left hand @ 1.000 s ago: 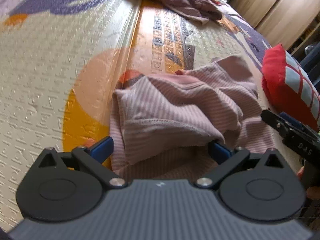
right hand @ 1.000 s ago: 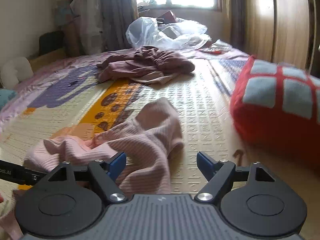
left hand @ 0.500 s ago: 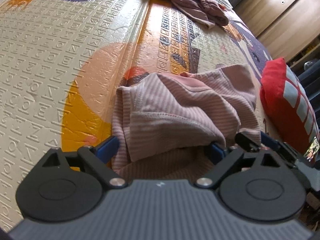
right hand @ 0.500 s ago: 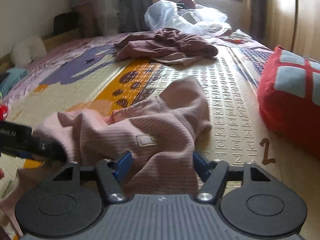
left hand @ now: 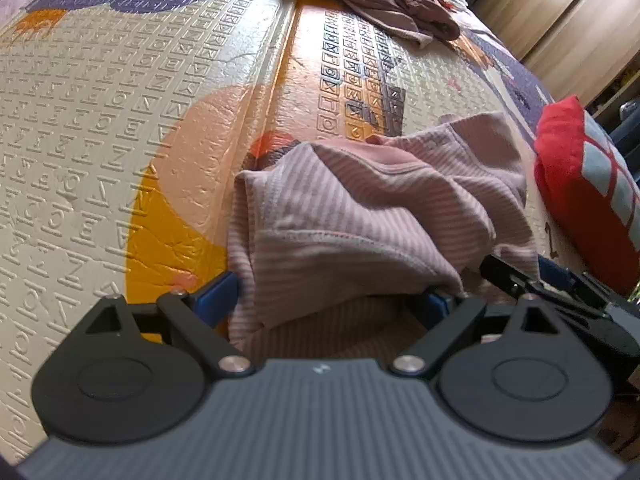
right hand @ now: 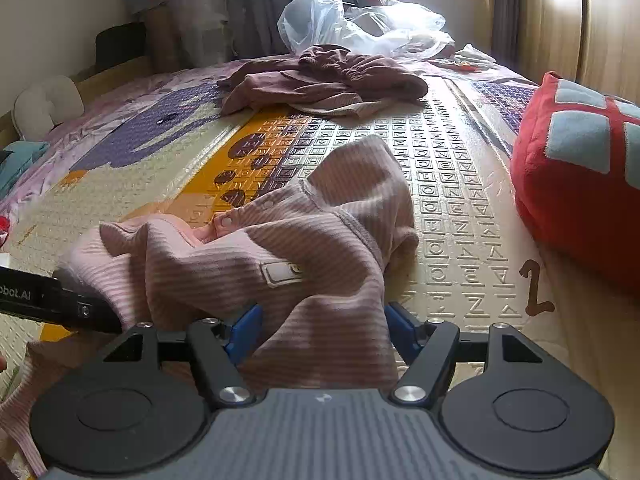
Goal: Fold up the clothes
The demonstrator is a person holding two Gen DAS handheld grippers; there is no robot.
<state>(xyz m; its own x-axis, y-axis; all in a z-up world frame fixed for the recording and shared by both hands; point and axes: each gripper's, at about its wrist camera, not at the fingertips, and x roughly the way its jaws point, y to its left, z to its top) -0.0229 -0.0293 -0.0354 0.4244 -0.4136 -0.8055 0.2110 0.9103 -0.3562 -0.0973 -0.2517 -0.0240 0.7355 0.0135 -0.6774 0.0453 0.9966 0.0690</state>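
Pink-and-white fine-striped ribbed knit garment (left hand: 360, 216) (right hand: 280, 252): crumpled in a loose heap, near end of the mat, unfolded. Stitched hem edge runs across the front fold. Snap buttons on a placket and a small white label face up. One rounded lobe stands raised on the far right.

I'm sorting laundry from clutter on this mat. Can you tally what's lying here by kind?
Striped pink garments: 1, the striped pink garment bunched between both grippers
Dark mauve clothes piles: 1, the mauve pile; how many pieces it holds cannot be told
Red cushions: 1, the red cushion
Clear plastic bags: 1, the plastic bag
Total: 4
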